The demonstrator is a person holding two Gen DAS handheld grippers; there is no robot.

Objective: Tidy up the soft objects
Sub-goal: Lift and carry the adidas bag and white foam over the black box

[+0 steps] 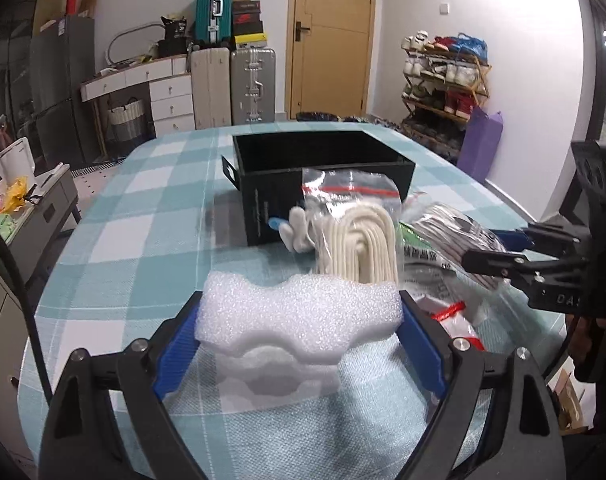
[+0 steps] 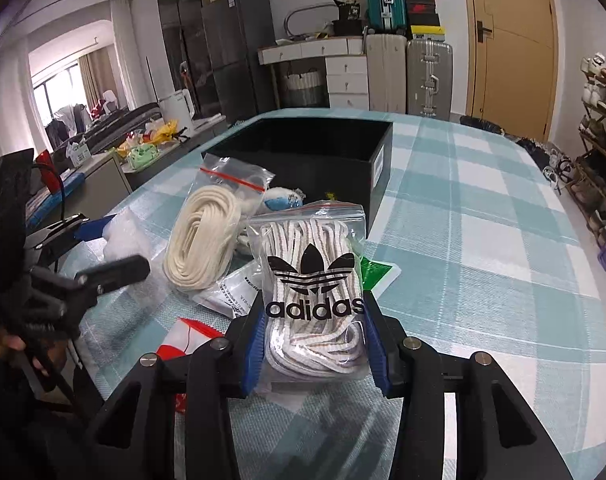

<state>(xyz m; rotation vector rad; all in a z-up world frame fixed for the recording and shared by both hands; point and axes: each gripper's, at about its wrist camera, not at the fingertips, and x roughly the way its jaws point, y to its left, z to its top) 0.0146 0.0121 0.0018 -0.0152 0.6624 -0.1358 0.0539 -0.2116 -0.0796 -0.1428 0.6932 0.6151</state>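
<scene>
A piece of white foam (image 1: 299,320) sits between the blue pads of my left gripper (image 1: 301,304), which is shut on it just above the teal checked tablecloth (image 1: 143,240). My right gripper (image 2: 314,304) is shut on a clear zip bag of striped white laces (image 2: 311,264) printed with a black logo. In the right wrist view, the left gripper (image 2: 111,246) and its foam (image 2: 123,236) appear at the left. The right gripper (image 1: 499,246) comes in from the right in the left wrist view, holding the striped laces bag (image 1: 455,232).
An open black box (image 1: 323,152) (image 2: 303,160) stands behind the pile. Against it lean a bag of cream laces (image 1: 363,236) (image 2: 207,232) and a small white-and-blue soft item (image 2: 283,200). A red-and-white packet (image 2: 191,336) and a green packet (image 2: 377,274) lie flat nearby.
</scene>
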